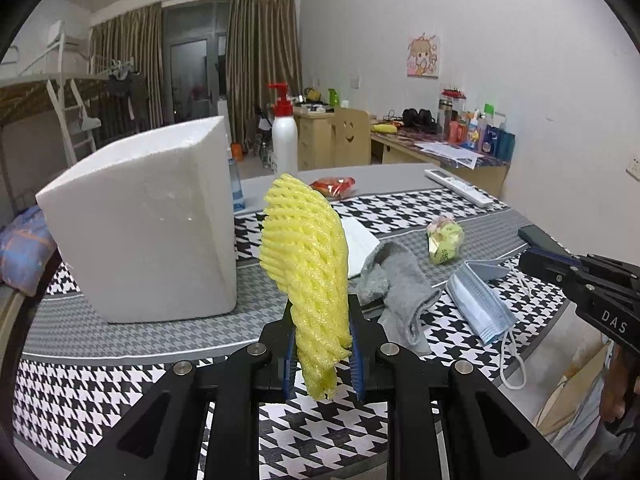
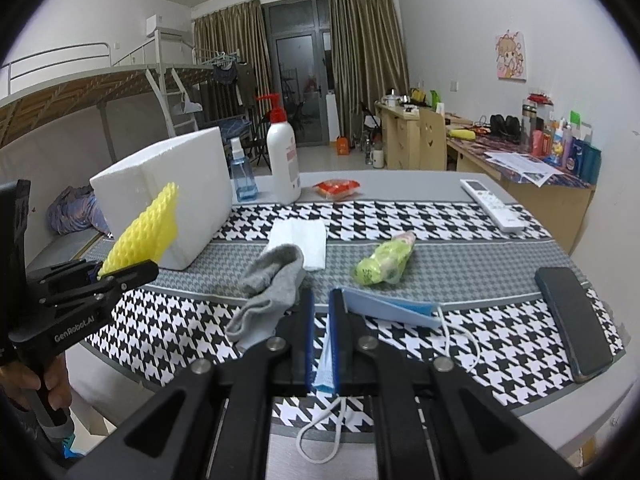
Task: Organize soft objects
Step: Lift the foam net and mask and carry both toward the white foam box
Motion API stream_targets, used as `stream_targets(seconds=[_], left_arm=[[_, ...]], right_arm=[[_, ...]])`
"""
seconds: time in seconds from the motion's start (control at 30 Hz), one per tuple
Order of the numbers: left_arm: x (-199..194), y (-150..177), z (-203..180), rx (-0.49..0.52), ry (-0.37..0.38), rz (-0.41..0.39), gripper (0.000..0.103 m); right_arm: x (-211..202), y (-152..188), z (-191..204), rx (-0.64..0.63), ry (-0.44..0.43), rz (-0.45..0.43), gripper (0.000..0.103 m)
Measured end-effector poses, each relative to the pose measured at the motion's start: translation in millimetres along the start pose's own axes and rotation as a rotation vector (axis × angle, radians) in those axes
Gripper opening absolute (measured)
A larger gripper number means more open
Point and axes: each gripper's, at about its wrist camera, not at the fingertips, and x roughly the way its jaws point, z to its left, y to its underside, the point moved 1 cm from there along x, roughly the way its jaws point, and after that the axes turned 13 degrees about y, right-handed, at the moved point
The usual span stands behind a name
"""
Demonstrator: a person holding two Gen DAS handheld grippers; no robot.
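My left gripper point(image 1: 322, 312) is shut on a yellow foam fruit net point(image 1: 308, 264) and holds it upright above the table, right of a white foam box point(image 1: 144, 224). The net point(image 2: 144, 232) and left gripper point(image 2: 120, 272) also show in the right wrist view, in front of the box point(image 2: 168, 192). My right gripper point(image 2: 321, 300) is shut on the edge of a blue face mask point(image 2: 384, 308) low over the table. A grey sock point(image 2: 272, 288) lies just left of it. A white folded cloth point(image 2: 298, 240) and a green plastic bag point(image 2: 380, 264) lie beyond.
A dark phone point(image 2: 572, 320) lies at the right edge of the houndstooth tablecloth point(image 2: 400, 216). A white remote point(image 2: 492, 204), a red snack packet point(image 2: 336, 188), a white pump bottle point(image 2: 282, 160) and a blue spray bottle point(image 2: 242, 176) stand at the back.
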Motion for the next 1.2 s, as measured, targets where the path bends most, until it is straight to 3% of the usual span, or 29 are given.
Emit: stream_targets(seconds=[0.7, 0.93, 1.0, 1.07, 1.2], left_arm=[[-33, -13, 4, 0.022, -0.012, -0.085, 0.022], [-33, -12, 7, 0.016, -0.019, -0.089, 0.022], [-33, -12, 7, 0.017, -0.019, -0.089, 0.022], [-33, -12, 7, 0.018, -0.019, -0.087, 0.022], [-29, -11, 10, 0.017, -0.020, -0.077, 0.022]], right_arm=[[-18, -19, 9, -0.008, -0.003, -0.075, 0.009], [-8, -8, -2, -0.004, 0.030, -0.021, 0.010], [2, -3, -1, -0.012, 0.033, 0.021, 0.018], [12, 3, 0, -0.022, 0.033, 0.048, 0.043], [29, 9, 4, -0.027, 0.019, 0.086, 0.047]])
